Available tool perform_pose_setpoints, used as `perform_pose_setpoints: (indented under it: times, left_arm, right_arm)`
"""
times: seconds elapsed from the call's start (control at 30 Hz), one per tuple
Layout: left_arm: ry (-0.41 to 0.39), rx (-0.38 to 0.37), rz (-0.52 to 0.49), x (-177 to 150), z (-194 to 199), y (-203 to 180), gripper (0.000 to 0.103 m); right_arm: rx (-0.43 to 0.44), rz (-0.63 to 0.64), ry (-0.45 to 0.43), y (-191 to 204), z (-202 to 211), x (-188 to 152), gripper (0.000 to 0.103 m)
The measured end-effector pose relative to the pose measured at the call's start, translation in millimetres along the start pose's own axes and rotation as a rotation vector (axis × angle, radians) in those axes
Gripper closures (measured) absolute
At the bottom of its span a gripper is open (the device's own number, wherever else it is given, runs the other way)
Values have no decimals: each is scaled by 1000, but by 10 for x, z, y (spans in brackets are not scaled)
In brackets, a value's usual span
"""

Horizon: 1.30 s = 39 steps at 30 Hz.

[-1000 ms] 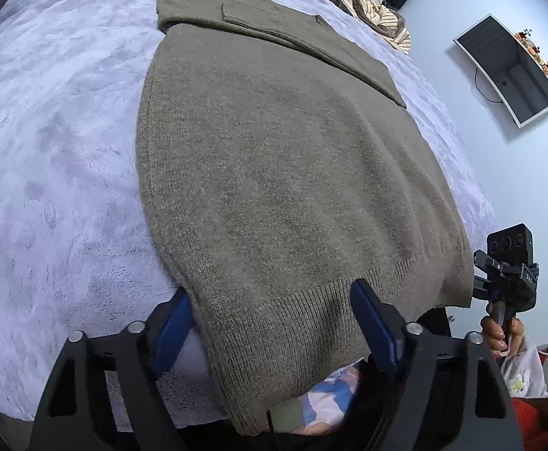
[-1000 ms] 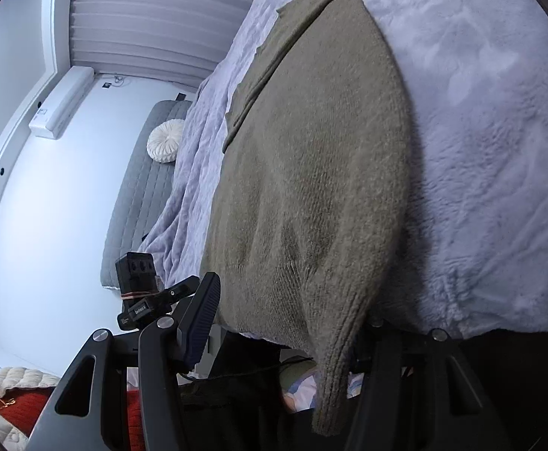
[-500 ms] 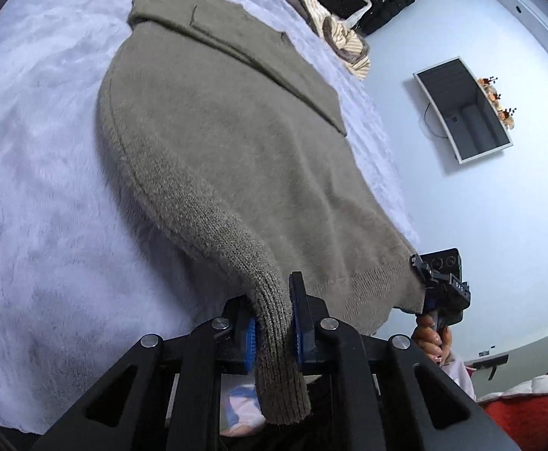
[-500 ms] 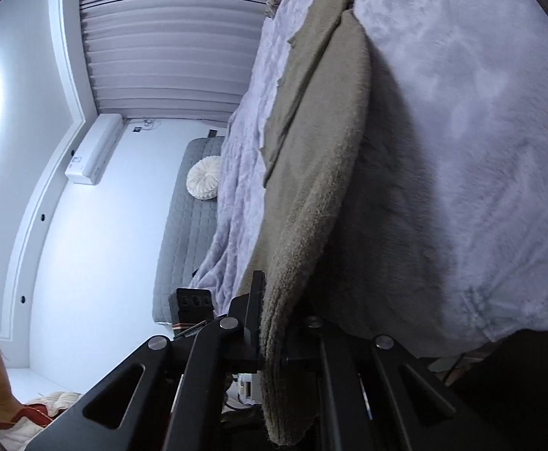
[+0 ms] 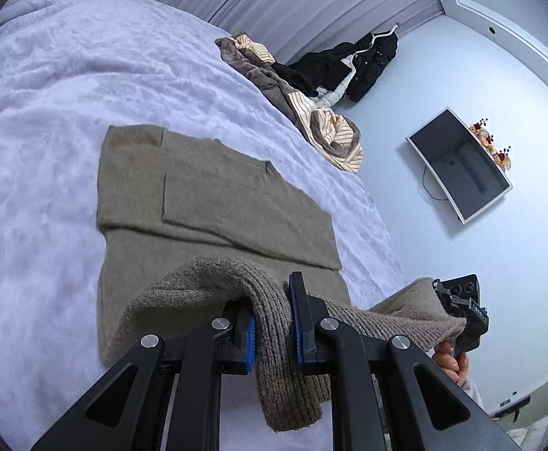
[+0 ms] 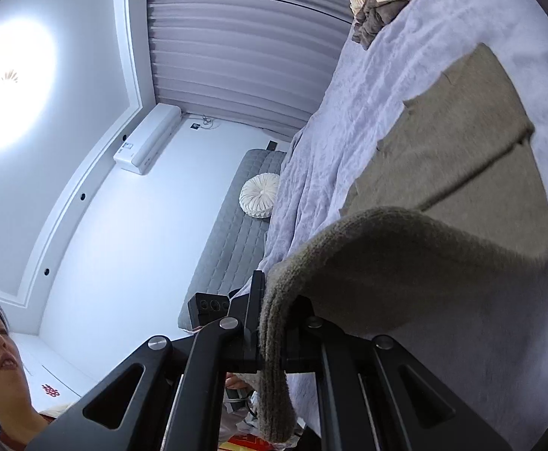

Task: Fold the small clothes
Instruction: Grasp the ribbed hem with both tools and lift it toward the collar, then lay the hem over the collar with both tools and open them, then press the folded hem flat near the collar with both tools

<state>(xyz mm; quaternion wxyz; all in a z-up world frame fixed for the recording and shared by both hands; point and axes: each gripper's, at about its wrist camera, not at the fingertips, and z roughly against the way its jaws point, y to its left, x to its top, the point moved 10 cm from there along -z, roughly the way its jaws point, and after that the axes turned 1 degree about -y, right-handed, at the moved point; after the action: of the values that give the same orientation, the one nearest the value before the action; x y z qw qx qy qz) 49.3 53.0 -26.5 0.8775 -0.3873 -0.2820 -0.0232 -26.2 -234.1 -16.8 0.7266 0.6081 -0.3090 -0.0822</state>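
From the left wrist view, the left gripper (image 5: 272,323) is clamped tight on the ribbed hem of the olive sweater (image 5: 213,203), a fold of knit bunched between its blue pads (image 5: 297,332) and hanging below them. The rest of the sweater lies ahead on the pale bedspread (image 5: 67,86) (sleeves folded across the back). From the right wrist view, the right gripper (image 6: 274,338) is likewise closed on the hem's other corner, lifted off the bed, with the sweater's body spreading beyond to the right.
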Motion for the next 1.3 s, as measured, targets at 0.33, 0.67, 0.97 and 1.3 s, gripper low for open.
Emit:
perform_pose_setpoints:
  times: [0.33, 0.67, 0.97, 1.3]
  left_arm:
    - [1, 147, -18, 1116, -1111, 608, 87]
    - [105, 283, 17, 1048, -1874, 1341, 86]
    - [-36, 429, -75, 1314, -1463, 1150, 19]
    - [-26, 357, -98, 1237, -1176, 1042, 19]
  right_arm:
    - [-103, -142, -88, -936, -509, 1359, 97]
    - [-311, -329, -105, -2217, -746, 1529, 96]
    - [-267, -303, -130, -1899, -783, 1806, 64]
    - [-303, -136, -166, -1366, -517, 1847, 49]
